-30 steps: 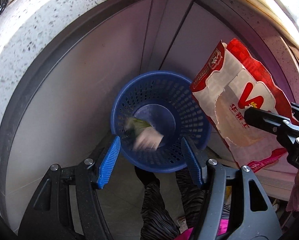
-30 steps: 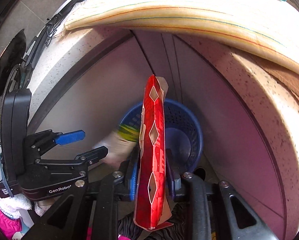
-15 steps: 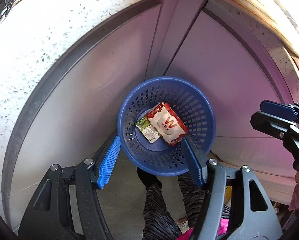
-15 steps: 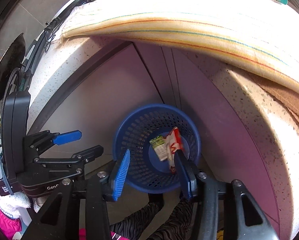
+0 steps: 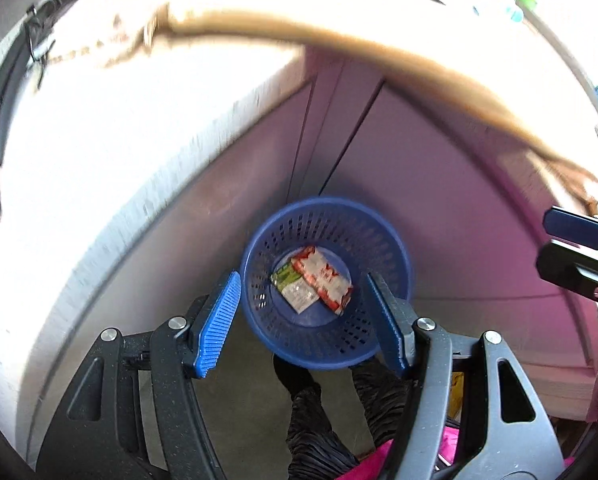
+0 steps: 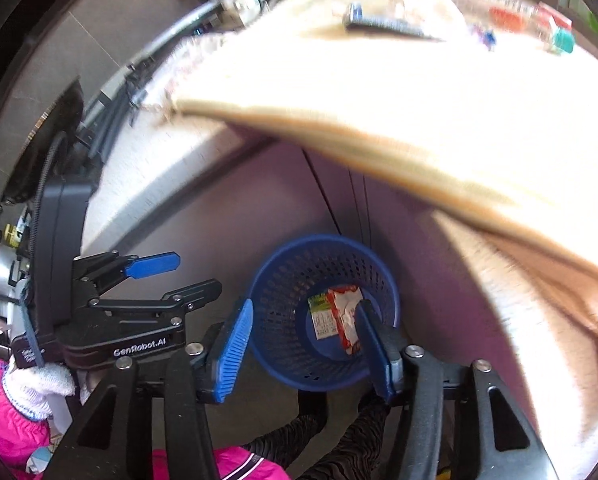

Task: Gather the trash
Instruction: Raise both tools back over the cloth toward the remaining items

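The red-and-white snack wrapper (image 5: 323, 280) and a smaller green-and-white packet (image 5: 293, 286) lie side by side on the bottom of the blue perforated wastebasket (image 5: 395, 248), which stands on the floor against the purple cabinet doors (image 5: 439, 176). The left gripper (image 5: 305, 320) and right gripper (image 6: 303, 344) hang above it, jaws spread wide and holding nothing, probably free for more litter on the cloth-covered counter (image 6: 379, 92)

— What do you have off the left wrist?

— I see my left gripper (image 5: 305, 316) spread wide with nothing between its blue pads (image 5: 219, 322). Beyond the jaws, framed in the gap, sits a blue perforated basket (image 5: 383, 240) on the floor against a pale cabinet door (image 5: 439, 152).

— Anything in it?

— A red-and-white wrapper (image 5: 323, 276) and, touching it on the left-jaw side, a green-and-white packet (image 5: 293, 288). Past the right jaw, my right gripper (image 5: 575, 248) pokes in, parted.
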Motion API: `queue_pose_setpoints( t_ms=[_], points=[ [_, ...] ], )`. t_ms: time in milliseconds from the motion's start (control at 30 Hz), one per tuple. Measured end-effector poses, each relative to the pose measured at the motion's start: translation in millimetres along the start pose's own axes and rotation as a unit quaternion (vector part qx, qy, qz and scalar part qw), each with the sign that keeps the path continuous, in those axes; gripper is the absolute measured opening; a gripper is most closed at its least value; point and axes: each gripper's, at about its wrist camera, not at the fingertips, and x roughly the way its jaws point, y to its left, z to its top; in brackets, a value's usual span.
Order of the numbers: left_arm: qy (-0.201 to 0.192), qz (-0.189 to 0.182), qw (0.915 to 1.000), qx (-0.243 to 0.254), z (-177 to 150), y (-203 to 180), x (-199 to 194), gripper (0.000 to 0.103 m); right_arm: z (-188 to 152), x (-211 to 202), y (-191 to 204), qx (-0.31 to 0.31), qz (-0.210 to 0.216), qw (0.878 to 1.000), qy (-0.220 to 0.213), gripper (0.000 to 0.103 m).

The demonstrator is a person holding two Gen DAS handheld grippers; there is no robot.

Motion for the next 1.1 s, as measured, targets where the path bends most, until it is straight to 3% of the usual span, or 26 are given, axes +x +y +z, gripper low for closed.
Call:
queue_pose_setpoints(
  t_ms=[100,167,300,467,700,1100],
  points=[
    [-0.019,-0.003,0.9998,0.002,13,-4,-17,0.069,8,-24,-4,-0.003,0.001,1.000,-0.023,0.061],
    [-0.033,-0.006,0.9994,0.002,24,-9,-27,0.071,14,-39,-10,-0.004,-0.001,0.999,-0.040,0.069],
    [-0.055,-0.014,0.9984,0.001,48,-20,-42,0.072,24,-70,-27,0.002,-0.007,0.998,-0.070,0.070],
    [-0.076,-0.022,0.9968,0.004,84,-36,-56,0.074,40,-102,-57,0.011,-0.019,0.994,-0.105,0.079],
    [-0.099,-0.028,0.9947,0.002,124,-73,-54,0.077,71,-136,-101,0.002,-0.037,0.990,-0.134,0.084],
    [-0.110,-0.022,0.9936,-0.016,184,-107,-40,0.077,126,-155,-175,-0.024,-0.059,0.986,-0.153,0.087]
  ],
)
